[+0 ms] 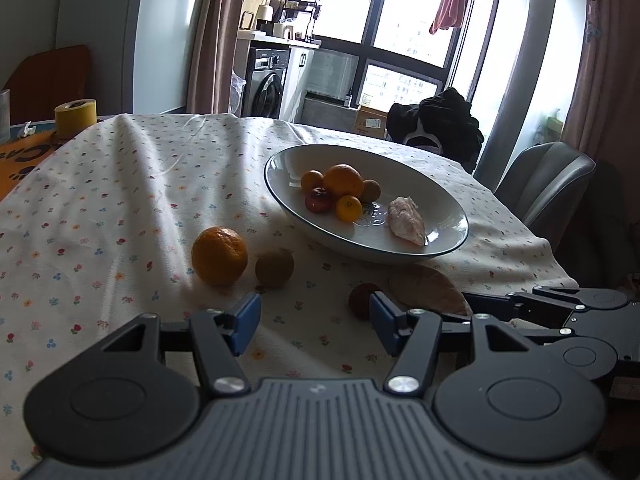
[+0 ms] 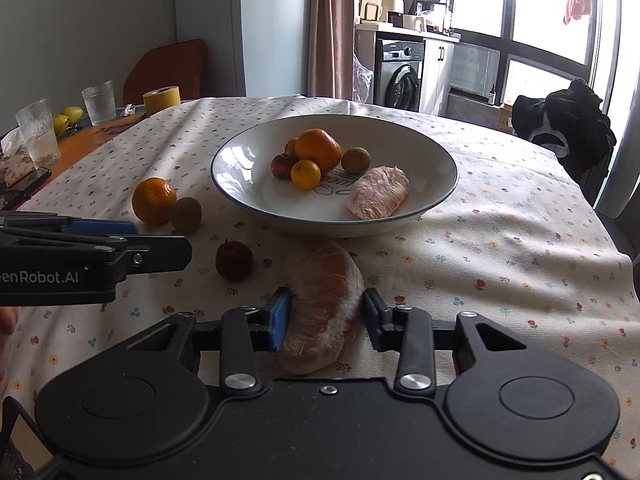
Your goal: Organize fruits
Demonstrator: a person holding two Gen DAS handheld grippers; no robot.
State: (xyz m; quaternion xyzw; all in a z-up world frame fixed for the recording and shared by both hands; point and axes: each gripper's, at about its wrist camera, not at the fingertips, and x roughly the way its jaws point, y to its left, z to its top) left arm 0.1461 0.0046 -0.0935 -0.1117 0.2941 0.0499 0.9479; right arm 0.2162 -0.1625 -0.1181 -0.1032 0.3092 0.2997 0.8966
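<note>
A white plate (image 1: pixel 288 164) (image 2: pixel 240 168) holds an orange (image 2: pixel 318 150), smaller fruits and a peeled pomelo segment (image 2: pixel 378 192). On the floral cloth in front of it lie an orange (image 1: pixel 219 255) (image 2: pixel 154 200), a kiwi (image 1: pixel 274 268) (image 2: pixel 186 215), a small red apple (image 1: pixel 360 300) (image 2: pixel 234 260) and a second pomelo segment (image 1: pixel 424 290) (image 2: pixel 324 304). My right gripper (image 2: pixel 326 318) is shut on this second segment, which rests on the cloth. My left gripper (image 1: pixel 314 322) hovers open and empty, short of the kiwi and the apple.
A yellow tape roll (image 2: pixel 162 99), two glasses (image 2: pixel 98 102), lemons (image 2: pixel 70 114) and a phone stand at the table's far left. A chair draped in black clothing (image 2: pixel 568 128) is at the far right. The cloth drops off at the right edge (image 2: pixel 624 256).
</note>
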